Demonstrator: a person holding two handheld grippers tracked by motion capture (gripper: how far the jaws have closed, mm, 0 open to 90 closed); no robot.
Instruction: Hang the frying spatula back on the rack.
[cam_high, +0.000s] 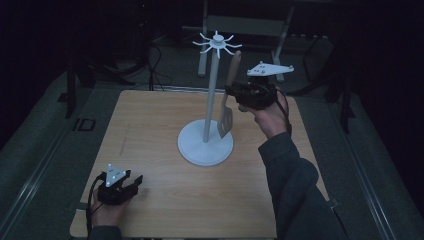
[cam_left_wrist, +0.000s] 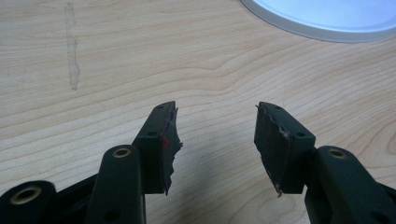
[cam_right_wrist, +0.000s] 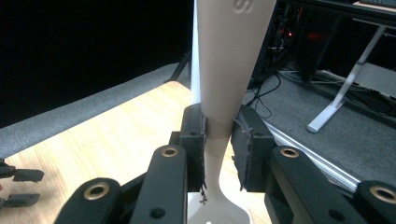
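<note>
A white utensil stand (cam_high: 206, 142) with a round base, a thin pole and hook arms at its top stands mid-table. Just right of the pole my right gripper (cam_high: 234, 93) is shut on a beige slotted spatula (cam_high: 226, 117), held upright with the blade down and the handle (cam_right_wrist: 229, 56) up, clear of the table. The pads (cam_right_wrist: 196, 140) press the spatula's neck from both sides. My left gripper (cam_high: 134, 184) rests low at the table's near left corner, open, with bare wood between its jaws (cam_left_wrist: 217, 140). The stand's base rim (cam_left_wrist: 322, 23) lies ahead of it.
The wooden table (cam_high: 150, 130) has bare room left of the stand. A pale scuff mark (cam_left_wrist: 71, 46) runs along the wood. Beyond the table lie dark floor, cables and a white desk frame (cam_right_wrist: 345, 93).
</note>
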